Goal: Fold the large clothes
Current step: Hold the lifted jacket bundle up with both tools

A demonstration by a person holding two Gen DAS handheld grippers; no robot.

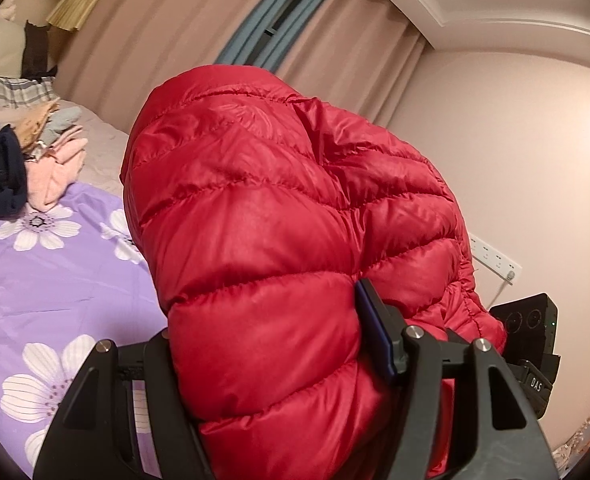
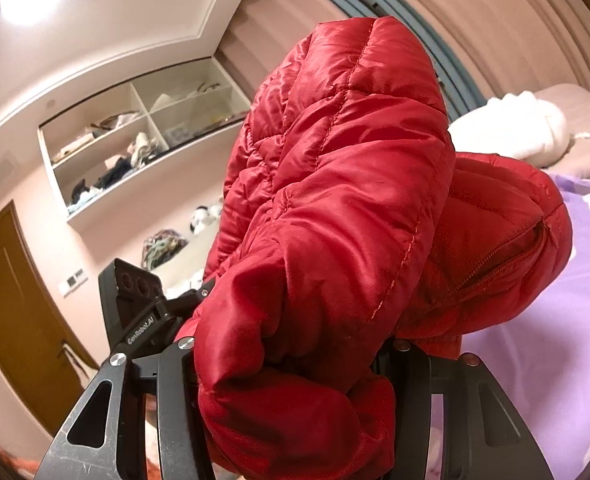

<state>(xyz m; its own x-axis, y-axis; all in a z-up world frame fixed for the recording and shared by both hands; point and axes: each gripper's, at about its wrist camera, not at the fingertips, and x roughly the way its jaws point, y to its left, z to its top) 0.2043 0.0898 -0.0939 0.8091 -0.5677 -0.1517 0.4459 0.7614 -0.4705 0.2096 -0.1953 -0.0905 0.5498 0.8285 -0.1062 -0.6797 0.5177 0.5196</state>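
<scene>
We hold red jacket (image 1: 279,216) up off purple sheet (image 1: 55,276). Left gripper (image 1: 271,364) pinches thick quilted fold between fingers. Right gripper (image 2: 291,364) pinches bunched edge, zipper (image 2: 495,268) hanging at right.

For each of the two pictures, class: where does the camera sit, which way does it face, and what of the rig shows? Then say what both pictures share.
Left wrist view: sits on the left gripper, looking along its fingers over the purple flowered bedsheet toward the curtains; the other gripper's camera unit shows at right.
Right wrist view: sits on the right gripper, facing the wall shelves and a wooden door; the left gripper's unit shows.
Shared: the red puffer jacket, clamped in both grippers, plus bedsheet and curtains.
</scene>
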